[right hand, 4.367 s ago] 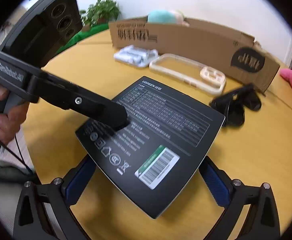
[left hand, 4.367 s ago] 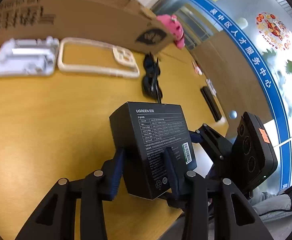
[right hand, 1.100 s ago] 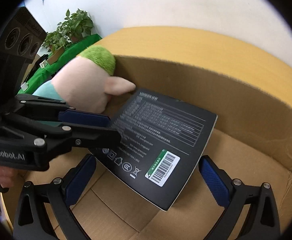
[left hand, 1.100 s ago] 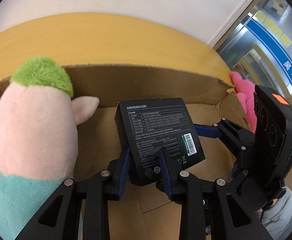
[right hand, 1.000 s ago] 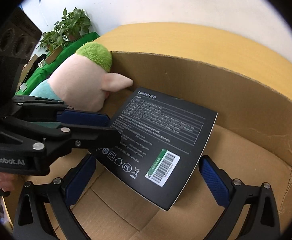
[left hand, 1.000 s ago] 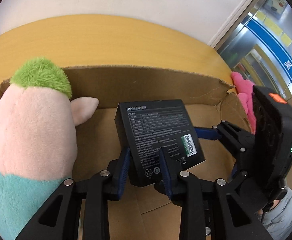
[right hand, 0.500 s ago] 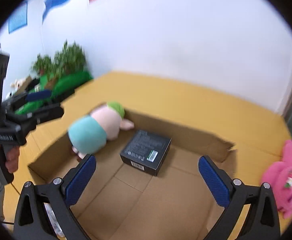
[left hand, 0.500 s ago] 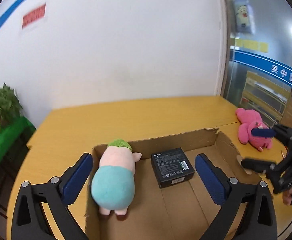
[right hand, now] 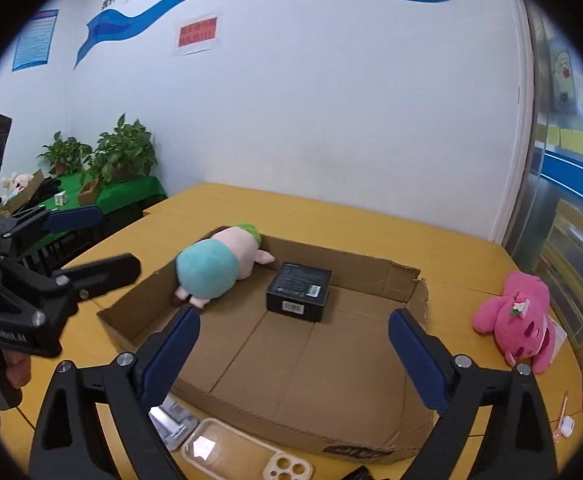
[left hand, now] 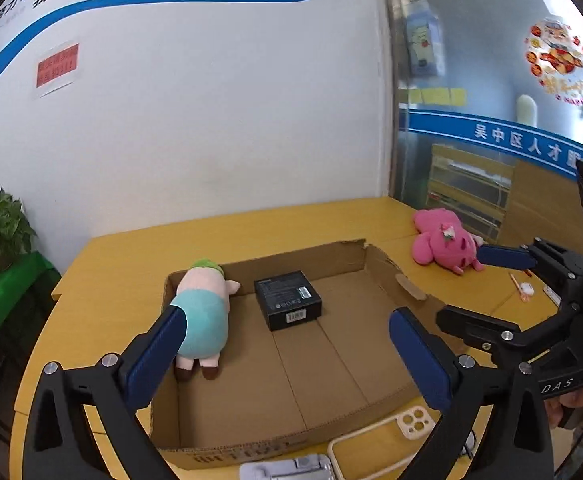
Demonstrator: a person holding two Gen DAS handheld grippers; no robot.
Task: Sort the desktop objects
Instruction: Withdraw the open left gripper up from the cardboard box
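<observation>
In the cardboard box (left hand: 375,258), black box (left hand: 287,299) beside plush toy (left hand: 203,304), left jaws apart, right jaws closing, empty.

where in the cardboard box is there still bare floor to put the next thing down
Most of the cardboard box floor is bare: the whole near half, and the stretch between the black box and the torn right wall. The crowded part is the far left corner, where the plush pig lies beside the black box. Outside, the phone case lies along the near wall.
</observation>
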